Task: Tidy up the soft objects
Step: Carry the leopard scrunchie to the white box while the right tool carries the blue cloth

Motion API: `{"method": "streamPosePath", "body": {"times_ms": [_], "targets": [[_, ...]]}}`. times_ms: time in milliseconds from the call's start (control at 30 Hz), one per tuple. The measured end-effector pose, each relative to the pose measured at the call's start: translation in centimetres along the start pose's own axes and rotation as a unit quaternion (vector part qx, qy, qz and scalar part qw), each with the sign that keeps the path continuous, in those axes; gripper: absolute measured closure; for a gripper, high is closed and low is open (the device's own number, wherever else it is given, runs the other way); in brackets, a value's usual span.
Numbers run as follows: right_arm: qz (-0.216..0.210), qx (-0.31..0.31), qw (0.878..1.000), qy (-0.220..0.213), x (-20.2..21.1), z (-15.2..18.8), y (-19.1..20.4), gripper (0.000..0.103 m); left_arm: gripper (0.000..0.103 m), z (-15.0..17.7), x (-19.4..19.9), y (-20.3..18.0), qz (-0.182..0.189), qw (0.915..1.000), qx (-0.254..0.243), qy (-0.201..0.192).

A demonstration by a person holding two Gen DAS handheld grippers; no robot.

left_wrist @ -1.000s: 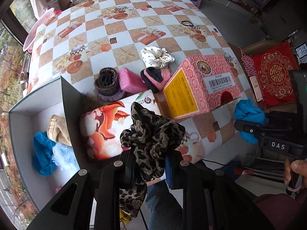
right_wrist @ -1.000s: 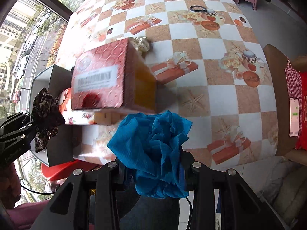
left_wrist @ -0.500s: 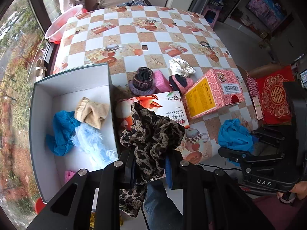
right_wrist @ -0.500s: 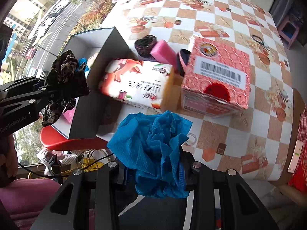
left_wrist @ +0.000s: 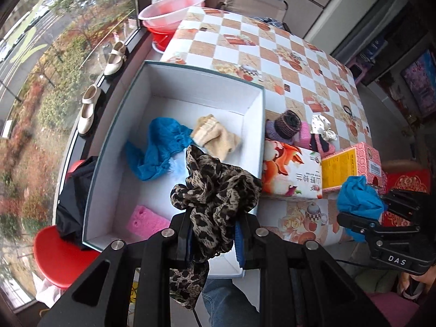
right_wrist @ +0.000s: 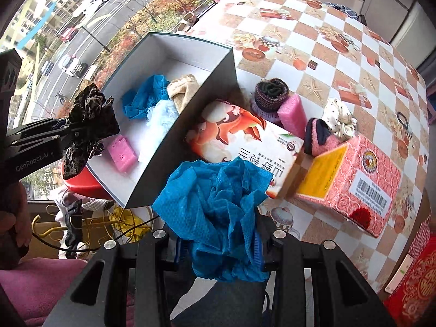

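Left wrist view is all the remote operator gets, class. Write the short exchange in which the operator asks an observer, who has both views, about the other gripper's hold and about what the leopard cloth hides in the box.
Operator: I see the right gripper only from the side. Is the blue net cloth really between its jaws?
Observer: Yes. The jaws are closed on it. It bulges above them and hangs below.
Operator: My leopard cloth blocks part of the box. What lies behind it?
Observer: A pale blue fluffy piece. It touches the blue rag and the beige sock.
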State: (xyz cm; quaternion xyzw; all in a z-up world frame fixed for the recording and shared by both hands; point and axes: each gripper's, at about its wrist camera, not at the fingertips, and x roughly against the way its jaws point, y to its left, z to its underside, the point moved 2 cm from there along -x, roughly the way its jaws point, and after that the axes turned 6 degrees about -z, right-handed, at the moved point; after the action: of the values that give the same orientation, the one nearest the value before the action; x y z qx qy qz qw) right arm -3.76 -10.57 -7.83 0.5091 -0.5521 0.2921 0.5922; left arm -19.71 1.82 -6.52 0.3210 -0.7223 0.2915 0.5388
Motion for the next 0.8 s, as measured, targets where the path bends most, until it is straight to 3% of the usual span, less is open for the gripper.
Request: {"method": "streamPosePath", "body": {"times_ms": [333,533,800], "targets": [[-0.020,0.104,0.994,0.018,-1.7,-4.7,7.2,0.064,0.078,2.1,-1.0,5.2,-0.027,0.9969,0.072,0.013],[-0.028,0.157,0.987,0.034,-2.9,-5.8,10.9,0.064,0.078,2.6,-1.1,5.7,-0.038,0.9956,0.084,0.011],[-0.030,0.174,0.983,0.045,-3.4,-6.6,11.9,0.064,0.078,2.6,-1.6,5.3,-0.036,0.9955,0.086,0.017]]}}
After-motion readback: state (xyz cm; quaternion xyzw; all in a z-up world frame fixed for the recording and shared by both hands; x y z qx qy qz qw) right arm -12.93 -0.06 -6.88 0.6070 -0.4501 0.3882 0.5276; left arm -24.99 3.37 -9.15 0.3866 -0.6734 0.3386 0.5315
